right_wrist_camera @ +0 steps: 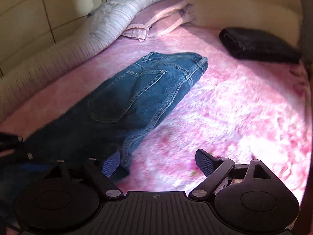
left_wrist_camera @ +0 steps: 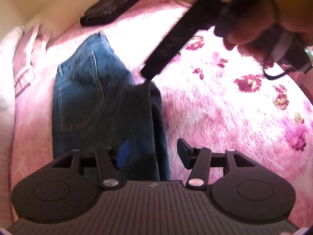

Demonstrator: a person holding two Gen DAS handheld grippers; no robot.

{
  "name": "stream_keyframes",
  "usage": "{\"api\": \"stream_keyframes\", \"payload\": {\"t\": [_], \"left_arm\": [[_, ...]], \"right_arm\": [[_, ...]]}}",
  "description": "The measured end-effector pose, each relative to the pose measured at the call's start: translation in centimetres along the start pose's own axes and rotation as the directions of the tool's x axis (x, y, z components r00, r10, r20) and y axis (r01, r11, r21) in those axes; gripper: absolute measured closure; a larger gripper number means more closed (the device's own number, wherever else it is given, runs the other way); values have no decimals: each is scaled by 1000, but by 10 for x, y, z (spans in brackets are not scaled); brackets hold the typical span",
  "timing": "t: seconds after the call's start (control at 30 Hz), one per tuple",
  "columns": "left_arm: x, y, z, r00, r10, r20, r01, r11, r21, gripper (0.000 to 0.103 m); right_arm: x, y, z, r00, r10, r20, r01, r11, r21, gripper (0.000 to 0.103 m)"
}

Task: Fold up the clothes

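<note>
Blue jeans (left_wrist_camera: 93, 101) lie folded lengthwise on a pink floral blanket (left_wrist_camera: 215, 107), one back pocket facing up. My left gripper (left_wrist_camera: 152, 152) is open above the near end of the jeans, its left pad over the denim and its right finger over the blanket. A hand (left_wrist_camera: 254, 19) holds the right gripper at the upper right, one black finger (left_wrist_camera: 166, 45) touching the jeans' right edge. In the right wrist view the right gripper (right_wrist_camera: 157, 163) is open, its left pad right by the edge of the jeans (right_wrist_camera: 137, 98). Nothing is clamped.
A black folded garment (right_wrist_camera: 258, 45) lies at the far side of the blanket (right_wrist_camera: 225, 107), also in the left wrist view as the black garment (left_wrist_camera: 113, 5). A striped quilt (right_wrist_camera: 117, 17) and a folded pink cover (right_wrist_camera: 162, 19) are piled by the cream wall.
</note>
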State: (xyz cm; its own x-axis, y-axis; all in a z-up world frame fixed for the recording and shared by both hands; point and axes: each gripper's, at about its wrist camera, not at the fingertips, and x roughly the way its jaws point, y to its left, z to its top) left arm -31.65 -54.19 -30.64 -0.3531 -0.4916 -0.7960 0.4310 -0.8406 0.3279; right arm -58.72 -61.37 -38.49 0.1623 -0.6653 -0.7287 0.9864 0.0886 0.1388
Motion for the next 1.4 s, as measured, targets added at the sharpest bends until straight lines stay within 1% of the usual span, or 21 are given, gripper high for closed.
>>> {"api": "stream_keyframes", "payload": {"t": [0.03,0.07,0.1,0.13,0.2,0.27,0.33,0.4,0.43,0.53,0.6,0.7,0.83,0.97,1.0,1.03,1.1,1.17,1.33,1.37,1.4], "left_arm": [[-1,-4,5,1000,12,17,-13,1000,22,54],[0,-9,11,999,38,35,-40,998,47,54],[3,-14,17,998,54,45,-57,996,67,54],[6,-19,23,996,70,56,-75,993,86,54],[19,-29,34,992,109,61,-116,986,117,55],[38,-39,43,988,149,37,-153,976,153,57],[58,-46,46,980,199,-11,-193,961,197,63],[71,-48,47,970,240,-45,-225,949,219,78],[74,-48,47,965,255,-57,-237,946,221,82],[70,-38,45,969,237,-61,-225,960,166,89],[63,-36,43,975,219,-42,-211,967,146,94],[52,-42,43,985,173,-6,-170,973,158,100],[52,-48,39,992,127,8,-126,967,222,102],[61,-41,39,993,121,-2,-118,974,193,102],[61,-39,40,992,123,-2,-120,976,184,102],[60,-39,40,992,123,1,-121,977,176,102],[58,-40,40,993,118,5,-117,978,171,102],[56,-41,39,994,107,9,-107,979,174,102],[49,-39,39,997,75,6,-75,983,169,101],[45,-37,39,997,72,0,-71,985,156,100],[42,-36,39,998,70,-5,-68,987,142,97]], "right_arm": [[4,-6,6,999,43,-10,-43,998,48,16],[8,-12,12,996,87,-17,-85,992,97,23],[12,-19,17,991,131,-22,-126,981,146,34],[16,-25,23,986,167,-26,-160,969,188,38],[21,-40,30,985,167,-38,-156,967,202,46],[26,-54,38,985,166,-51,-152,964,216,47],[31,-69,44,984,167,-64,-149,962,229,47],[31,-80,43,979,184,-89,-160,960,229,47],[33,-86,43,976,194,-100,-167,958,232,47],[44,-94,48,964,240,-112,-207,948,241,47],[55,-96,58,957,274,-100,-241,936,256,47],[75,-103,77,946,321,-55,-289,905,311,47],[104,-131,108,946,324,13,-295,845,445,47],[133,-148,133,938,346,23,-309,804,508,47],[139,-151,139,937,349,23,-309,795,522,59],[143,-153,143,941,339,13,-295,797,527,69],[152,-160,150,943,333,-2,-276,785,554,76],[155,-163,152,945,328,-9,-268,786,557,76],[141,-158,150,956,294,-16,-244,823,513,74],[134,-157,149,961,276,-16,-231,834,500,71],[126,-154,148,966,256,-26,-212,852,479,62]]}}
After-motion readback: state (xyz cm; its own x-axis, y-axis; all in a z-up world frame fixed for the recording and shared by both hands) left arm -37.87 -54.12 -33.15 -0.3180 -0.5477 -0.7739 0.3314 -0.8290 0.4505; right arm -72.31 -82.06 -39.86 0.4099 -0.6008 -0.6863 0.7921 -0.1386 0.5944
